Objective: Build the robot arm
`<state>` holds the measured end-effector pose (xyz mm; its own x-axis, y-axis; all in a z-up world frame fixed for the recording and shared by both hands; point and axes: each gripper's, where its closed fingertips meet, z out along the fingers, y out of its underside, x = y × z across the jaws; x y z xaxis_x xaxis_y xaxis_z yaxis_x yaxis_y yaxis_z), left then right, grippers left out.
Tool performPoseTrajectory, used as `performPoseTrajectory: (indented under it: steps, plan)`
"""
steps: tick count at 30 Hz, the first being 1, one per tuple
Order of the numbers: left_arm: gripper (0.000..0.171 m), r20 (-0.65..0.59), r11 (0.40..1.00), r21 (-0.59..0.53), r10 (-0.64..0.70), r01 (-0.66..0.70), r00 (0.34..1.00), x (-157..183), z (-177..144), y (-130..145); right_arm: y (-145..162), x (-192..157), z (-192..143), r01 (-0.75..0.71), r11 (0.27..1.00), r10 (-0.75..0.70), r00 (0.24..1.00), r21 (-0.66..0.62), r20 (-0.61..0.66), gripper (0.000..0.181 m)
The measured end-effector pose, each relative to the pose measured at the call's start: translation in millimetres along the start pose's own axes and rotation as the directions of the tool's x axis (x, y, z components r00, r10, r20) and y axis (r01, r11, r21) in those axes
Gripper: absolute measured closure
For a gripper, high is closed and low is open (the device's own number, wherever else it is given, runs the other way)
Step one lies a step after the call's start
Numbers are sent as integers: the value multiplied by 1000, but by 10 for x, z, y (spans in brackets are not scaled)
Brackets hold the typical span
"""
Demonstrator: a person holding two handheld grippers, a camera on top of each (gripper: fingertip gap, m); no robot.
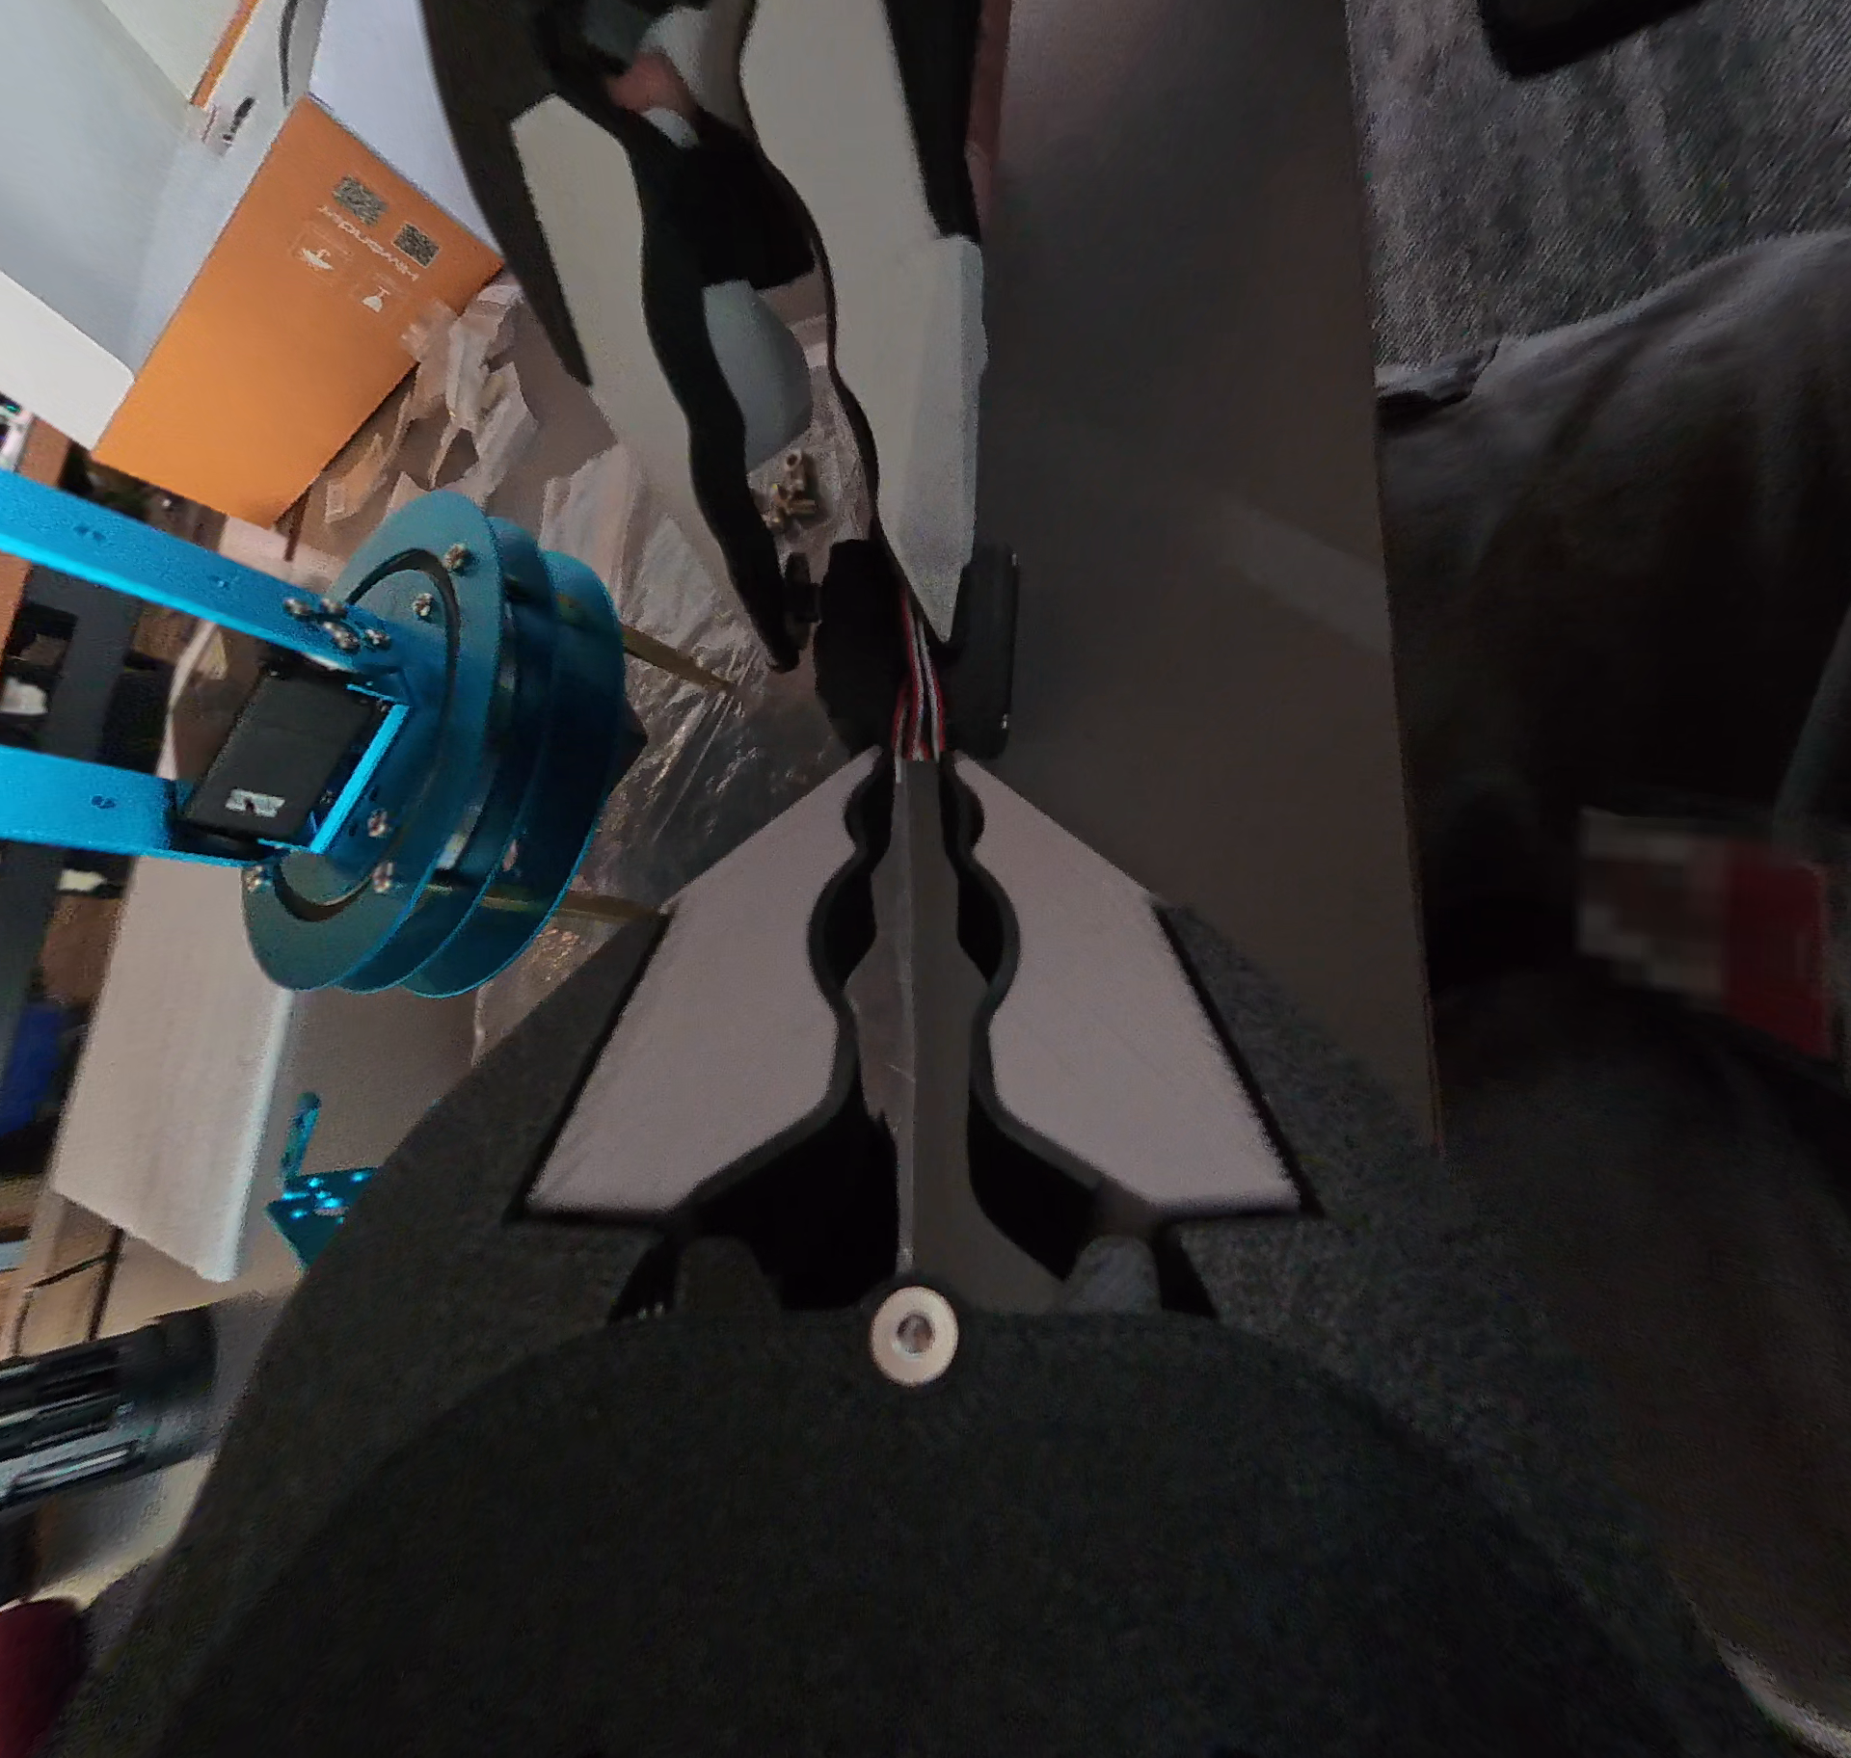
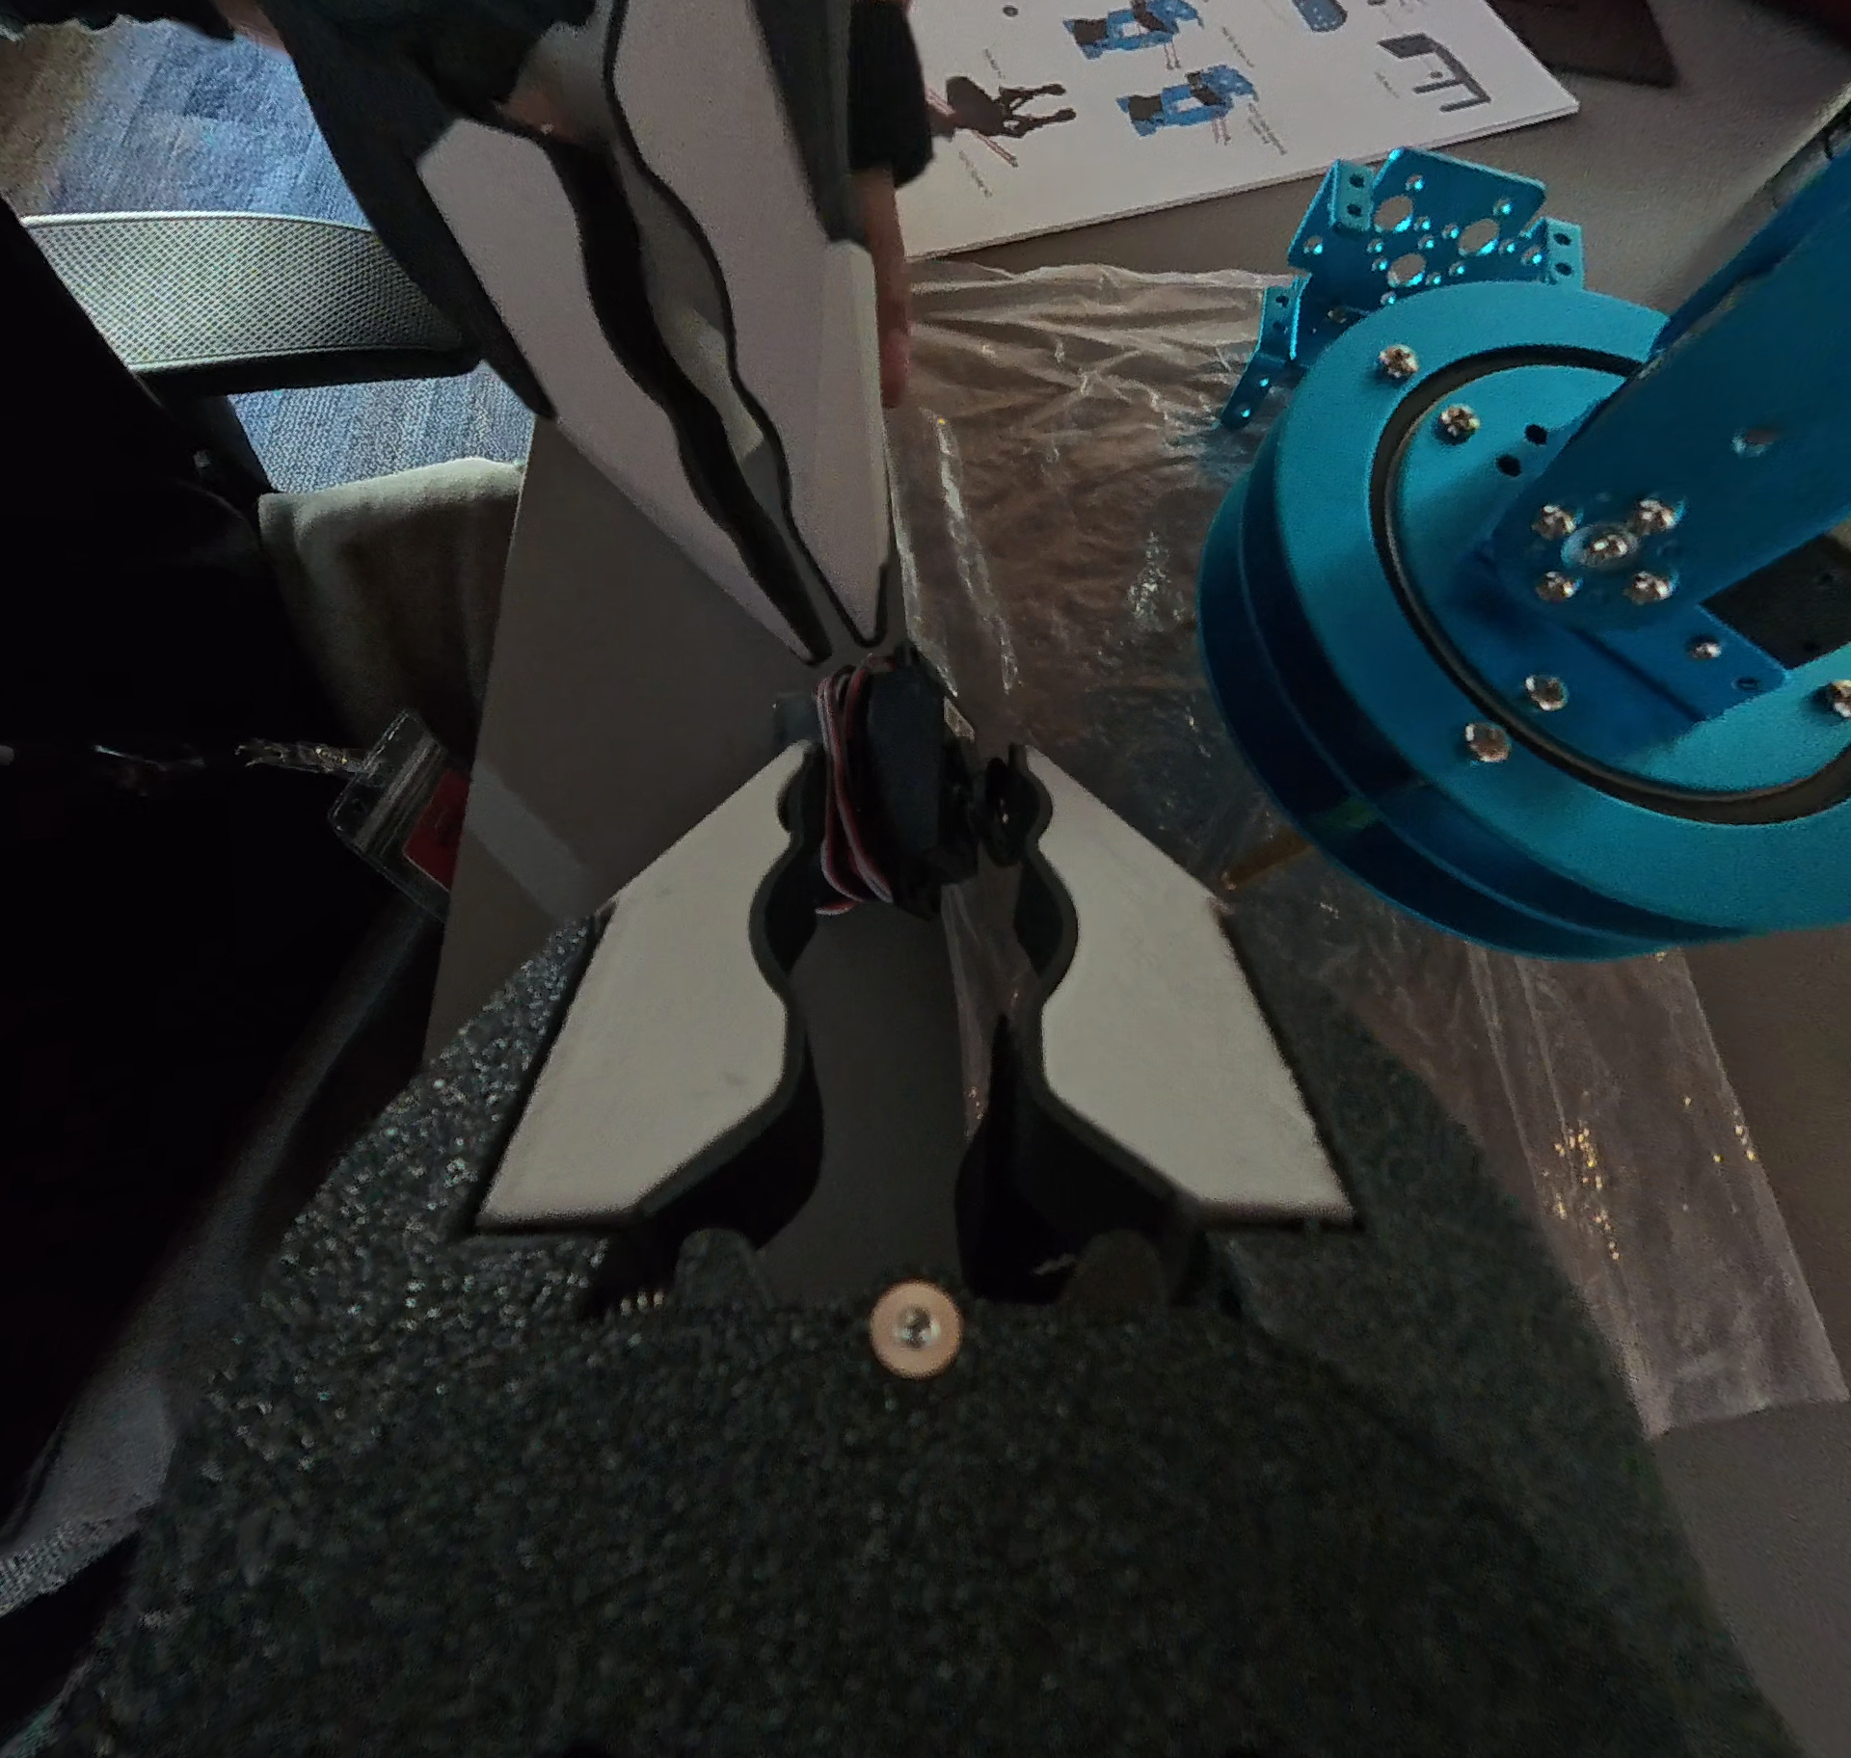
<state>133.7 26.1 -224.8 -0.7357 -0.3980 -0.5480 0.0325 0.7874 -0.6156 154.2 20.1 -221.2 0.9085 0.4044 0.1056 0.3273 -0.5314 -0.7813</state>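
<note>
A small black servo motor (image 2: 916, 799) with a red-white-black wire bundle (image 1: 916, 699) hung above the table edge (image 2: 621, 709), left of the blue round base (image 2: 1502, 648). The right gripper (image 2: 906, 759) pinched the servo's body. The left gripper (image 1: 916, 759), fingers pressed together, clamped its wires.

The blue round base (image 2: 1482, 628) right of the right gripper (image 2: 916, 759) is cut off by the frame edge, as is the printed sheet (image 2: 1202, 58) beyond it. The black servo (image 2: 916, 789) between both tongs is blurred; contact points cannot be resolved. Small brass parts (image 1: 796, 498) beyond the left gripper (image 1: 916, 759) are too small to identify.
</note>
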Motion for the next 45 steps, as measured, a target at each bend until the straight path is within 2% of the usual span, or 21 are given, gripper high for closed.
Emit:
performPoseTrajectory:
  steps: [5,9,13,16,19,24,33,35,37,41,45]
  plan:
    - [168,12,996,-37,79,-78,997,3,17,-27,-20,-33,-10,138,990,-138,990,-7,22,146]
    - [171,54,989,-52,140,-138,989,5,20,-43,-25,-52,-19,183,983,-183,982,11,37,146]
    - [171,104,998,-28,52,-49,993,-22,35,-42,2,-40,-42,158,987,-158,987,19,38,146]
    - [171,153,998,-54,-2,10,988,-98,3,94,30,-49,-69,125,992,-126,990,20,59,145]
    - [171,93,998,22,-61,59,994,-4,-72,26,34,-40,-76,118,993,-119,991,27,54,146]
    - [171,121,996,74,38,-47,992,41,-98,-146,-10,-106,-47,183,982,-186,980,45,74,146]
    - [156,203,968,-14,248,-251,947,88,-12,-154,-12,-129,-47,176,983,-180,980,52,85,146]
    - [166,211,953,-37,300,-300,930,129,9,-144,-9,-132,-50,177,983,-181,979,52,90,146]
    - [167,241,943,-53,330,-327,913,122,18,-144,1,-124,-57,166,985,-170,981,53,94,146]
    - [170,228,958,-43,286,-283,931,122,9,-142,3,-135,-69,191,979,-197,976,66,94,147]
    - [171,205,979,-49,206,-200,957,47,4,10,16,-153,-91,201,976,-209,972,83,107,147]
